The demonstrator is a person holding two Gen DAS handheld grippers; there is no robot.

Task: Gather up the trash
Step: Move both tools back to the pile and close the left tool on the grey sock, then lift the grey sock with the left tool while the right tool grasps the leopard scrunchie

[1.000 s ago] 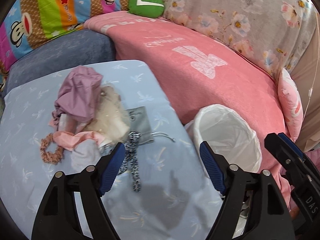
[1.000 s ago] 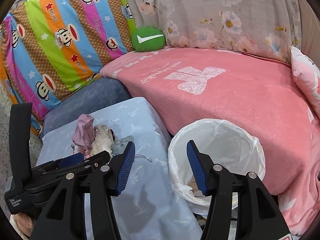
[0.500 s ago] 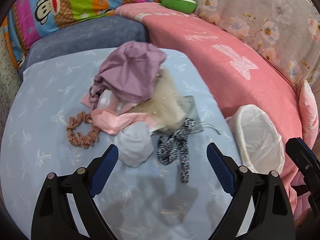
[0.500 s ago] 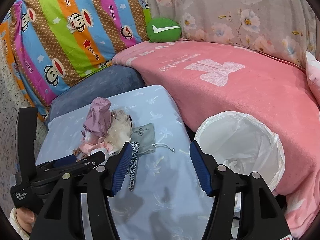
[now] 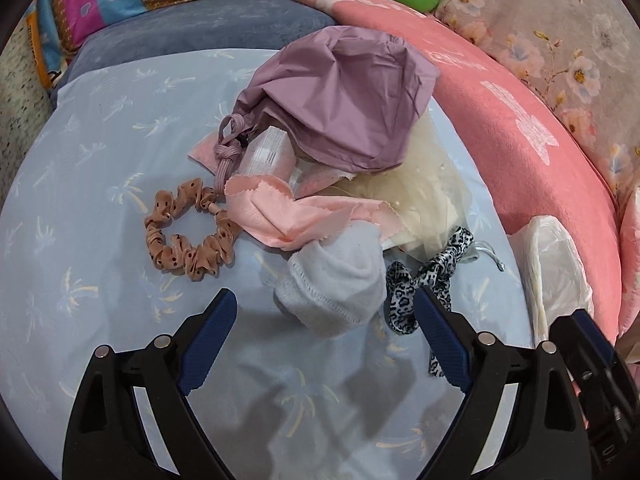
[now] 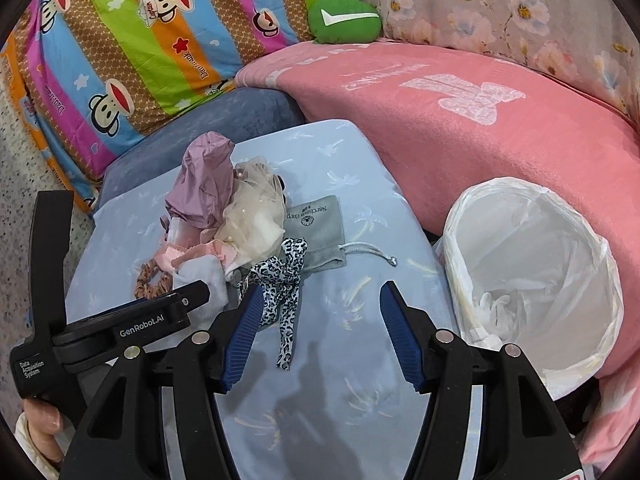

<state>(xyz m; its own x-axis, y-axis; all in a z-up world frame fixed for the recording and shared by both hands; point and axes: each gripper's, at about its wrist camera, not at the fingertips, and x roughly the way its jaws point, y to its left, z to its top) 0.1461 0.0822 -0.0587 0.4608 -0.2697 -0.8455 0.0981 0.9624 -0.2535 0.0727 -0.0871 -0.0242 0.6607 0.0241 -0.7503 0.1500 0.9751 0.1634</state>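
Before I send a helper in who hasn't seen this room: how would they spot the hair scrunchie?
Find the light blue cushion beside the pink blanket, with a heap of soft things on it. The scrunchie lies at the heap's left edge, a ruffled brown ring with dark dots, the only ring there.

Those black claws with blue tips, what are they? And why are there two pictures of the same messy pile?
They are two grabbing tools, one in each of a person's hands, with a camera on each. One picture looks along the left gripper, the other along the right gripper. Both are open and hold nothing. On the blue cushion lies a pile: a purple bag, a pink cloth, a brown scrunchie, a white sock and a spotted ribbon. Beside it stands a white bin.
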